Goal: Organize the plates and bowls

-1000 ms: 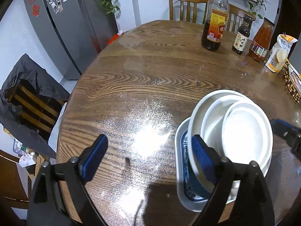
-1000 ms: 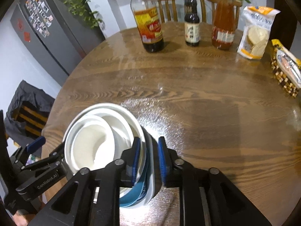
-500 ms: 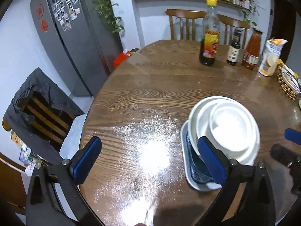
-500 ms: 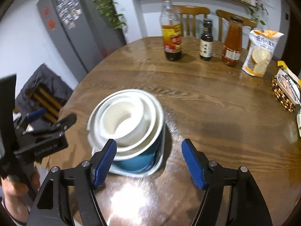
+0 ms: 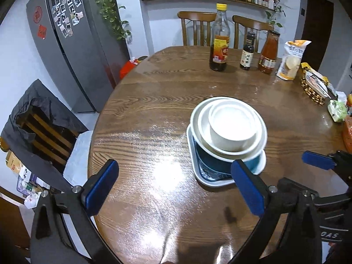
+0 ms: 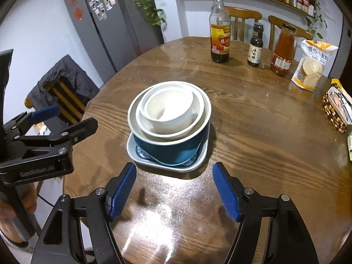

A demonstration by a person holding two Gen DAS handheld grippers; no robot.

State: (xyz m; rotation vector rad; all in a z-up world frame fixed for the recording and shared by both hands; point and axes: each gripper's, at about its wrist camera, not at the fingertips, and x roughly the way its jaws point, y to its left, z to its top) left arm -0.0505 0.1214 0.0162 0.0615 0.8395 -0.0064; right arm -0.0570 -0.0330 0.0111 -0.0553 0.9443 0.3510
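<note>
Now, progress: the dishes look gathered; I judge the stacking done, with perhaps nothing left but tidying.
Stack: a small white bowl (image 6: 168,110) sits in a wider white bowl (image 6: 154,129), inside a teal bowl (image 6: 171,148), all on a white plate (image 6: 193,165).
Place: the stack stands near the middle of the round tabletop (image 6: 253,118), well apart from the bottles (image 6: 220,28) at the far edge.
Left tool (image 5: 175,187): spread wide, holding nothing, short of the plate.
Right tool (image 6: 173,191): released, jaws wide, empty, just before the plate without touching it.
</note>
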